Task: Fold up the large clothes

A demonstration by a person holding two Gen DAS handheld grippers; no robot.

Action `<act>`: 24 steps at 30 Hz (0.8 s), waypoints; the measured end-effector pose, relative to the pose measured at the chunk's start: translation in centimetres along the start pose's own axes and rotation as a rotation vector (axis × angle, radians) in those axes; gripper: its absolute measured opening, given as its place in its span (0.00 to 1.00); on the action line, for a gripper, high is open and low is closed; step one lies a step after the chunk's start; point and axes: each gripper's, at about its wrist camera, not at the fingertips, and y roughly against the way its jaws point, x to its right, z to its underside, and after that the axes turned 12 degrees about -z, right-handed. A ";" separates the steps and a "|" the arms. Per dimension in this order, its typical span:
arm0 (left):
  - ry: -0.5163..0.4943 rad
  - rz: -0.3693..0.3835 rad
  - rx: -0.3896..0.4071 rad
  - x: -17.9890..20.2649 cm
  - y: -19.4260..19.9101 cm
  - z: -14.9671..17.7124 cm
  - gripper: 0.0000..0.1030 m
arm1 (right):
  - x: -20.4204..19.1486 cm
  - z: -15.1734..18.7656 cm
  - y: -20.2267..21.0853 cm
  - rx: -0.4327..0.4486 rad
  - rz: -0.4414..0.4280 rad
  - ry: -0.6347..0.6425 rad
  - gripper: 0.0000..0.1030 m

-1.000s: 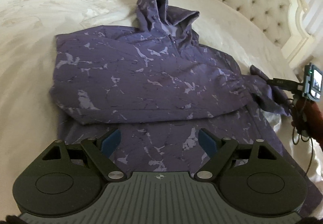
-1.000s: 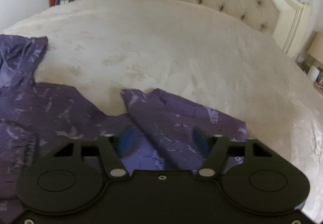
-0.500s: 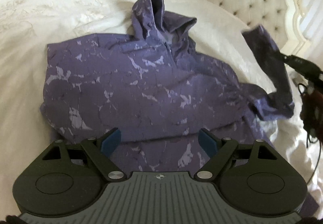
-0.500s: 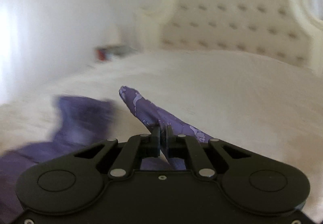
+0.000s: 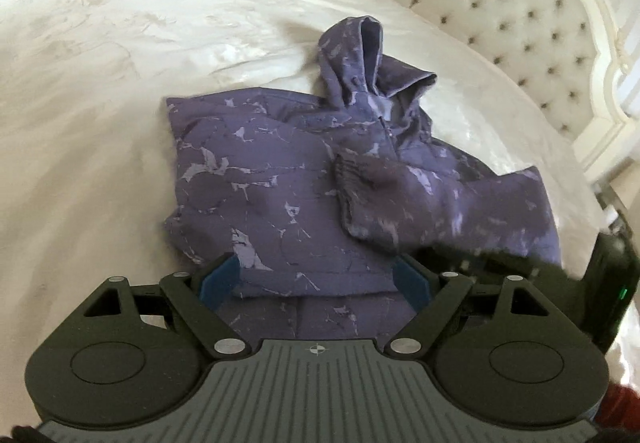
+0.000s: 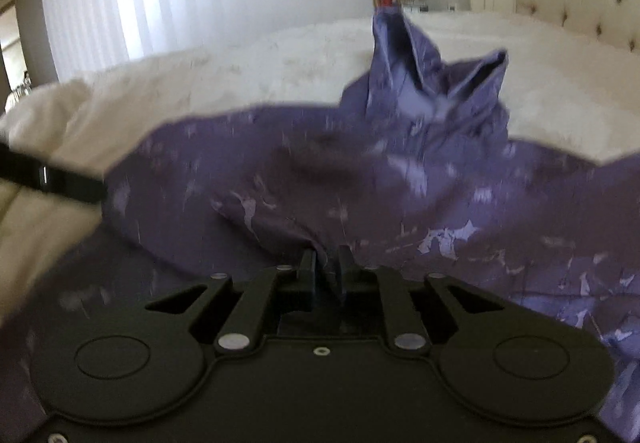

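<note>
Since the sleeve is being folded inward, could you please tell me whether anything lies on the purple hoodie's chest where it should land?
Nothing visible does: the purple marbled hoodie has a bare chest, and the sleeve in the right gripper already hangs over it. The left gripper is open, near the hem.

**Soft daylight, motion blur in both views**

Daylight enters through a curtained window [image 6: 100, 3], blown out to white glare up and left of the right gripper's jaws. The white bedcover [image 5: 120, 43] reflects it brightly; shadows are faint. Ahead of the right jaws the purple hoodie [image 6: 360, 171] is smeared by motion. In the left view, the sleeve [image 5: 420, 199] up and right of the jaws is blurred. Fisheye curvature bends the headboard [image 5: 520, 23]; corners darken.
</note>
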 end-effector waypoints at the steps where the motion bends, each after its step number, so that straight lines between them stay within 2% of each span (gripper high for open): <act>1: 0.002 0.004 -0.001 0.0 -0.1 -0.2 0.81 | 0.0 0.4 0.0 -0.002 0.003 0.000 0.26; 3: -0.004 0.010 -0.001 0.5 -0.5 -0.6 0.81 | 0.2 0.7 0.4 0.011 -0.005 -0.015 0.53; 5: -0.018 0.017 0.000 1.1 -0.8 -0.9 0.81 | 0.7 0.6 1.0 0.028 -0.026 -0.041 0.67; 11: -0.080 0.016 -0.010 4.2 -3.5 -2.2 0.81 | 0.8 1.2 2.9 0.063 -0.035 -0.018 0.76; 15: -0.101 0.001 -0.062 6.1 -6.5 -2.7 0.80 | 0.4 1.1 4.1 0.090 -0.009 0.039 0.76; 18: -0.121 -0.028 -0.100 7.0 -8.6 -2.9 0.78 | 0.6 0.0 5.4 0.146 0.010 0.057 0.76; 21: -0.166 -0.078 -0.093 7.9 -9.5 -3.0 0.64 | 1.6 -0.9 7.2 0.220 0.018 0.021 0.78; 23: -0.177 -0.092 -0.074 8.2 -9.6 -3.1 0.45 | 2.6 -1.2 8.2 0.255 0.032 -0.013 0.78; 24: -0.168 -0.117 -0.058 8.2 -9.4 -3.1 0.25 | 3.2 -1.3 8.8 0.274 0.045 -0.034 0.78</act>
